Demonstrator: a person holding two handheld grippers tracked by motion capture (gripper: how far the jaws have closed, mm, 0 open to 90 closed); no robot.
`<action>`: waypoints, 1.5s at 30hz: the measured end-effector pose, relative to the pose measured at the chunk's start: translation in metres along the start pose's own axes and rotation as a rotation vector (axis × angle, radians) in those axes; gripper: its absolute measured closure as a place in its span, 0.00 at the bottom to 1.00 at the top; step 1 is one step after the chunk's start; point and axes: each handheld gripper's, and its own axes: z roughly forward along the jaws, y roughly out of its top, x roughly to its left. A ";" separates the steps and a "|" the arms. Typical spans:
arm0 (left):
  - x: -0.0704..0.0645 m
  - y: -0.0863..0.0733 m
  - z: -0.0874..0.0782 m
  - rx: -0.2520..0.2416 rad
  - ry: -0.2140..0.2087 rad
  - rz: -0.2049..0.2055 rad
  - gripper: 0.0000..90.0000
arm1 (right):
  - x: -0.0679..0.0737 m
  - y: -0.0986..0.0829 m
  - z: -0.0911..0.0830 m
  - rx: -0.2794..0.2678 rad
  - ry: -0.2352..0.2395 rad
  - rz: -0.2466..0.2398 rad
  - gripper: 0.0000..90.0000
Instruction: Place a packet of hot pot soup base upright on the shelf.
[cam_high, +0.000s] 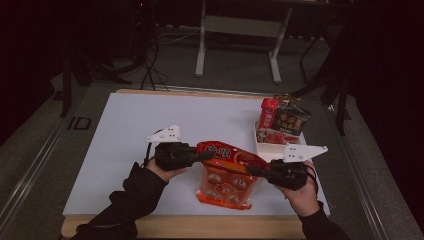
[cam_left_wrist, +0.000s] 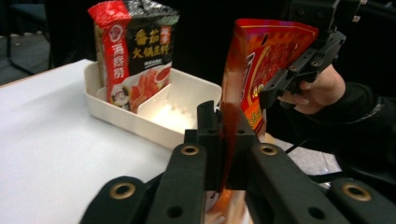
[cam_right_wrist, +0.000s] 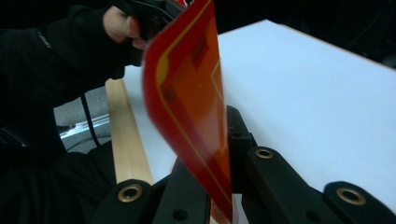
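An orange-red snack bag (cam_high: 226, 172) is held up off the white table (cam_high: 135, 130) by its two upper corners. My left gripper (cam_high: 204, 156) is shut on the bag's left edge; in the left gripper view the foil (cam_left_wrist: 266, 60) is pinched between the jaws. My right gripper (cam_high: 254, 171) is shut on the bag's right edge, and the bag (cam_right_wrist: 194, 102) rises between its jaws in the right gripper view. The bag hangs upright, near the table's front edge.
A white divided tray (cam_high: 272, 147) stands at the right, holding a red-and-black packet (cam_high: 282, 120) upright in its far compartment; its near compartment (cam_left_wrist: 180, 109) is bare. A wooden strip (cam_high: 200, 227) borders the table's front. A metal frame stands on the floor beyond.
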 end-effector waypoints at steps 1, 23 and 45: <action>-0.001 0.000 -0.002 -0.005 -0.005 0.011 0.94 | 0.002 0.003 0.000 -0.001 0.001 -0.008 1.00; -0.005 -0.018 -0.023 0.031 0.169 0.057 0.03 | -0.006 0.065 -0.045 -0.139 -0.051 -0.067 1.00; -0.006 -0.090 -0.026 0.099 0.202 -0.010 0.03 | -0.050 0.080 -0.093 -0.204 -0.224 -0.031 1.00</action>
